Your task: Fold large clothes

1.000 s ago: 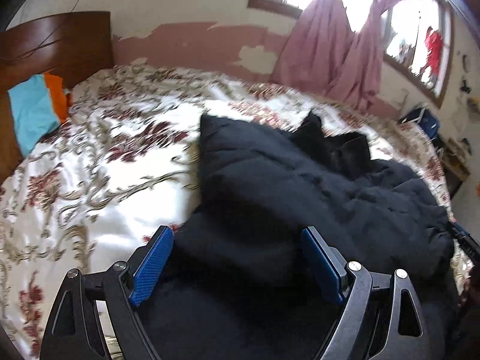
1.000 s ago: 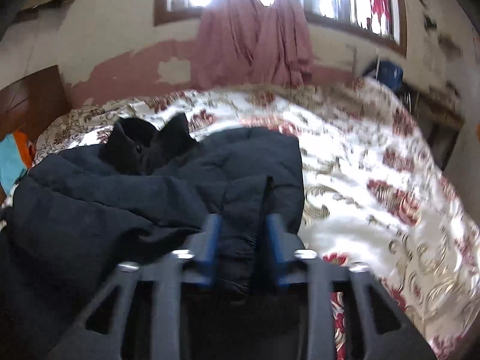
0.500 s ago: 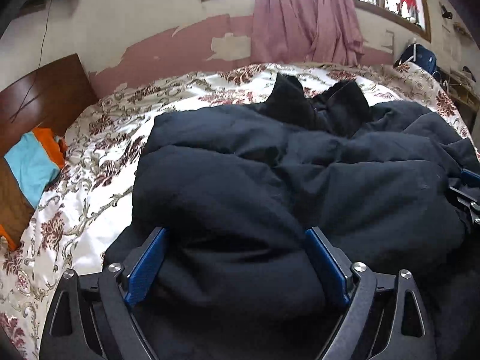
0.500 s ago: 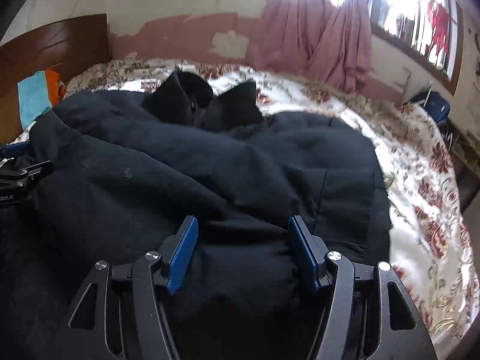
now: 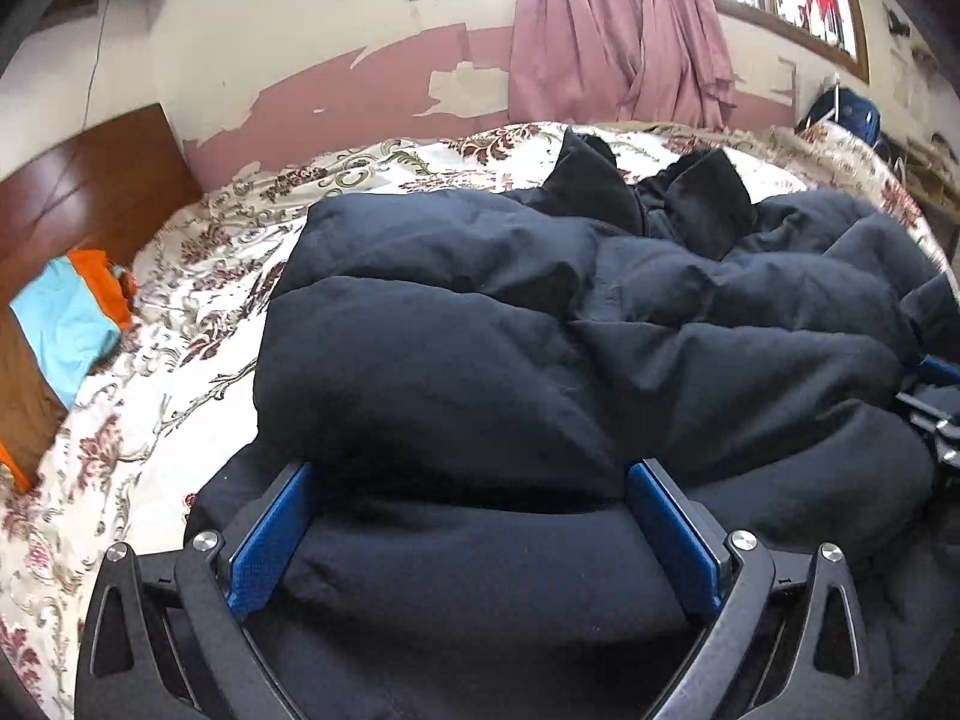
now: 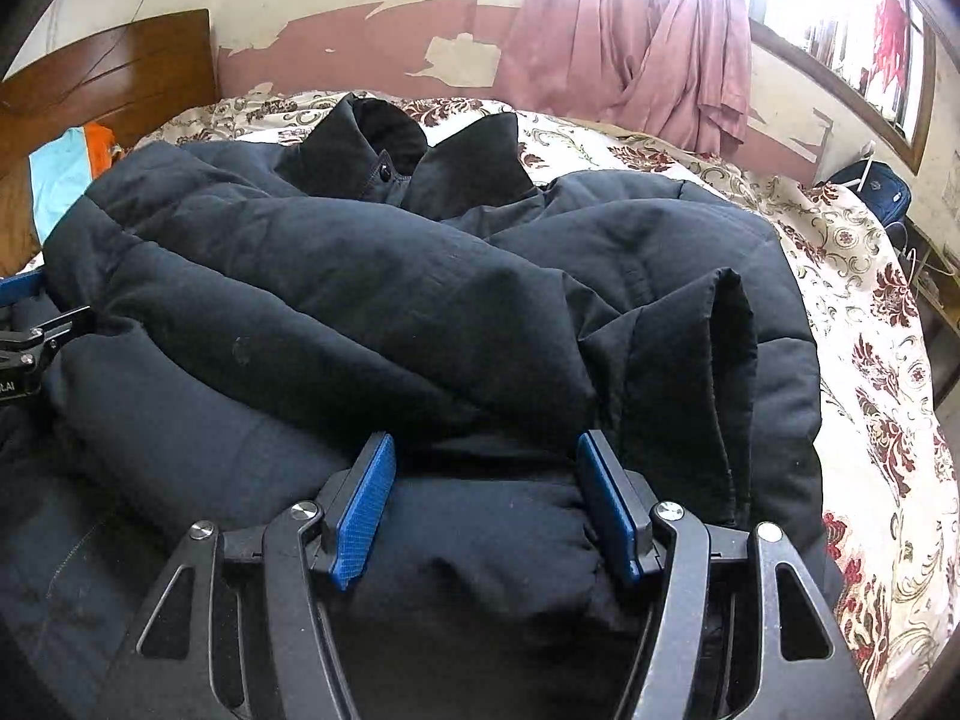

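A big black padded jacket (image 5: 540, 348) lies bunched on the bed, its collar (image 5: 600, 192) at the far side. My left gripper (image 5: 468, 474) sits at the jacket's near left edge. Its jaws are opening and stand wide, with a thick fold lying loose between the blue pads. In the right wrist view the jacket (image 6: 360, 300) is doubled over itself. My right gripper (image 6: 486, 441) is at its near right part, with a puckered fold squeezed between the pads. Each gripper shows at the other view's edge: the right gripper (image 5: 936, 408) and the left gripper (image 6: 24, 330).
The bed has a white cover with red flowers (image 5: 180, 372). A brown headboard (image 5: 90, 180) and a blue and orange cloth (image 5: 66, 324) are at the left. A pink curtain (image 5: 618, 30) hangs at the far wall. A blue bag (image 6: 876, 186) stands beyond the bed's right edge.
Both grippers came down and forward, laying the jacket's near part over its body. The left jaws spread wider. The right jaws widened from a narrow pinch to a broader hold.
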Demonstrator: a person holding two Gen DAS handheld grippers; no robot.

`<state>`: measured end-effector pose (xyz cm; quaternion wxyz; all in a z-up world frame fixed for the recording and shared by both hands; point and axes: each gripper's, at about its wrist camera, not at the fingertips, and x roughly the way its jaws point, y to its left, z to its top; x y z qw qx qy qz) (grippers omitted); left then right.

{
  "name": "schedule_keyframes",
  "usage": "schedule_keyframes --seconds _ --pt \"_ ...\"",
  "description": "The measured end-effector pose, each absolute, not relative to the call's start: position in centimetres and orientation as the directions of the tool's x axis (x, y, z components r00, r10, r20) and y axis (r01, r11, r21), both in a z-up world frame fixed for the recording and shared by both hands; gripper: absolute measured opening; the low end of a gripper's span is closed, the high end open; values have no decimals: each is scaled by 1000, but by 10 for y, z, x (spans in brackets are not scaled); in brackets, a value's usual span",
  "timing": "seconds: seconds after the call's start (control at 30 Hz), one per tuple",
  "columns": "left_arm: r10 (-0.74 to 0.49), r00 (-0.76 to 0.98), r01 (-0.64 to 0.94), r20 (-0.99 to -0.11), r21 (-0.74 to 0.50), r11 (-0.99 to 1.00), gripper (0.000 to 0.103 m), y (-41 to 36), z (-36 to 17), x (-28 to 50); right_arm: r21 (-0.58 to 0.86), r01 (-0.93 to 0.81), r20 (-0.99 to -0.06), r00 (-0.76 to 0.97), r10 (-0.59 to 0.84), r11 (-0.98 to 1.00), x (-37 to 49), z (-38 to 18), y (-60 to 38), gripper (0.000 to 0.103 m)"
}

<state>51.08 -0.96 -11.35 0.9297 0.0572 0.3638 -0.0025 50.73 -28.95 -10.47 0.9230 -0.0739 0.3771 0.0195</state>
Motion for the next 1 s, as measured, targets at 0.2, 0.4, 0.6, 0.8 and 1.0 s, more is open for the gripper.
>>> schedule_keyframes --seconds 0.2,0.4,0.6,0.8,1.0 --pt "-53 673 89 -738 10 996 103 6 -88 517 9 -117 -714 695 88 993 504 -76 -306 67" --pt "-139 593 85 -793 -110 990 103 14 -65 550 29 -115 -749 655 97 993 521 -54 -322 75" --pt "-217 487 26 -846 -235 972 103 11 -57 604 106 -86 -796 590 136 991 567 -39 -338 82" --pt "-184 483 -31 -856 -227 973 103 -4 -48 672 130 -38 -808 576 127 991 629 -31 -334 85" --pt "-167 536 -55 -828 -231 971 103 -25 -47 726 214 41 -759 636 140 976 695 -23 -329 85"
